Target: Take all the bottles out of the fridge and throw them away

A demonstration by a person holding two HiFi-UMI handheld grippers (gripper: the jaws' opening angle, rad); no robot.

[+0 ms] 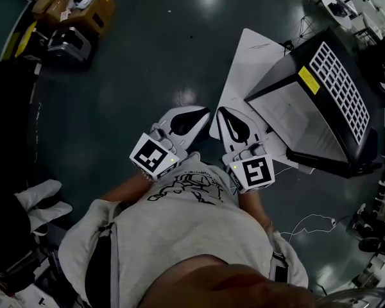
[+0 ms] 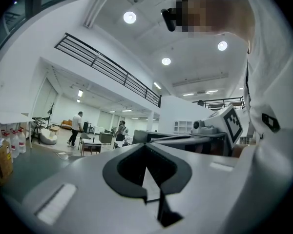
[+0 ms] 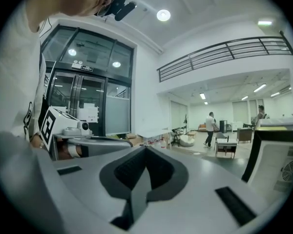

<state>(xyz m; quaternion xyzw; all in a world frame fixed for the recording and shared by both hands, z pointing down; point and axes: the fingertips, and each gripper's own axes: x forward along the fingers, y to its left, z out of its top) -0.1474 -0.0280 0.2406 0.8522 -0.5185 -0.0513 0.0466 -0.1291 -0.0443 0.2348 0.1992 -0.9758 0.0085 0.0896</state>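
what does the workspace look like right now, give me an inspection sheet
surface: dark glossy floor; no table seen
job's things: fridge at right, inside hidden; no bottles seen in it
clutter: boxes at far left
grippers: left gripper and right gripper both shut, empty, close to the chest
cables: white cable on the floor at right
surroundings: open hall, people far off
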